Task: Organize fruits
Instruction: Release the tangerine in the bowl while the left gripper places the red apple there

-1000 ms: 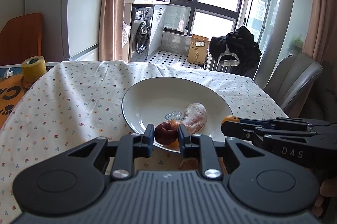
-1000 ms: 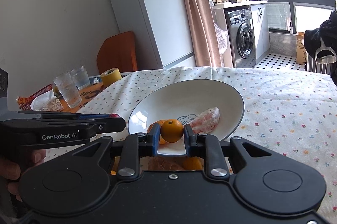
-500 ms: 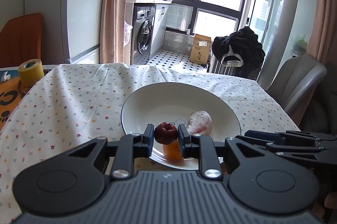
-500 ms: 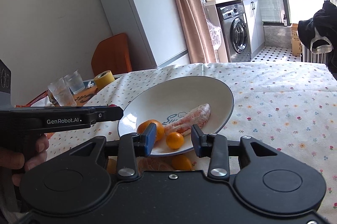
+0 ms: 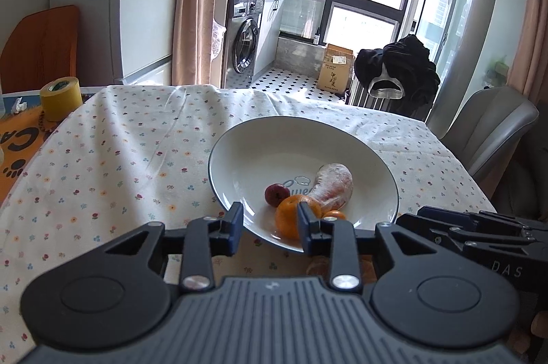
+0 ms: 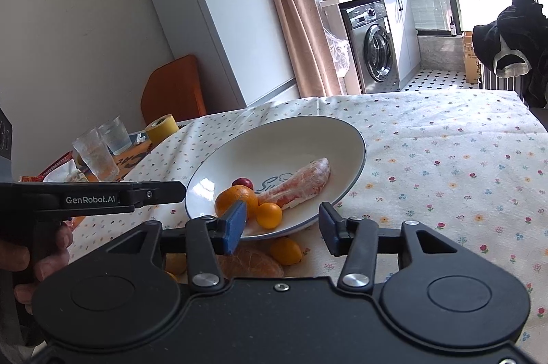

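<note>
Fruits [image 6: 272, 192] lie on plate [image 6: 342, 138]; left gripper [image 5: 270, 222], right gripper [image 6: 282, 223] both spread, seemingly empty.

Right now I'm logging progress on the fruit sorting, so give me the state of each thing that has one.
left gripper: open, empty
right gripper: open, empty
plate: upright on the tablecloth, holding fruit
red fruit: lying in the plate
large orange: in the plate
small orange: in the plate, beside the large orange
peeled segment: lying in the plate
glasses: upright
</note>
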Demonstrator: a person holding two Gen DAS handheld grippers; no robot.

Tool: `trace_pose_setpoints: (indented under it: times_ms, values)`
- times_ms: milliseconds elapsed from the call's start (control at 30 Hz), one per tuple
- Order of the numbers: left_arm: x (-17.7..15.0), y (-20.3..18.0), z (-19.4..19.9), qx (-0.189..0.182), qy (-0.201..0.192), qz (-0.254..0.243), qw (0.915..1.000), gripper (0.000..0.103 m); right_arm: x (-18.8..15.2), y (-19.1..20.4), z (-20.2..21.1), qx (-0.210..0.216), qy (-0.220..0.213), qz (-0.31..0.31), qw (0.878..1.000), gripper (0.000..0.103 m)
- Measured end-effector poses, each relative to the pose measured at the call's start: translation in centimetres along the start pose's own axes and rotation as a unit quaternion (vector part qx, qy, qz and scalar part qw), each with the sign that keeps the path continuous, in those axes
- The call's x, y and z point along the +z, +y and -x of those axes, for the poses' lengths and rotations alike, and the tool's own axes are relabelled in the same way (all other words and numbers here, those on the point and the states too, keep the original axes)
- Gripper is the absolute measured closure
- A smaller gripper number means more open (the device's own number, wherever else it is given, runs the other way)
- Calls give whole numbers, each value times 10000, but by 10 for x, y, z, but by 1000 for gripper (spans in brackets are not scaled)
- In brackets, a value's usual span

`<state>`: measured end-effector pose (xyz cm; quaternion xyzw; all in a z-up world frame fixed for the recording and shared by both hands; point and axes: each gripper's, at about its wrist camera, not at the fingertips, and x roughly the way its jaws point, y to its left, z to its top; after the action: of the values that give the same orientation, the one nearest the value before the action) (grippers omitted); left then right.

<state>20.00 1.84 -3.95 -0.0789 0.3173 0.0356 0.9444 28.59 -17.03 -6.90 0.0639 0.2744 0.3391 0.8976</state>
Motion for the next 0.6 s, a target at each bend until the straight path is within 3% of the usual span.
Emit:
trace_pose_setpoints:
  times_ms: [133,267,400,433,467,600]
  values:
    - [-5,2,10,112,-88,31,9999,52,-1,3,5,-2,-47,7,10000,49]
    - [-9,3,20,184,-150,24,9997,40,-3,8,11,-40,-108,30,9999,27]
    - [-12,4,30,230,-256,18,9994,20,-2,12,18,-39,-193,54,9998,15]
    - [-13,3,31,257,-266,-8,9993,16,-2,13,20,-50,-224,38,9997,7]
    - [-14,2,34,270,-297,-46,9992,15,-2,13,23,-75,-275,18,9996,0]
    - [-20,3,41,175,-333,9,9993,13,-3,10,31,-148,-346,-84,9993,0]
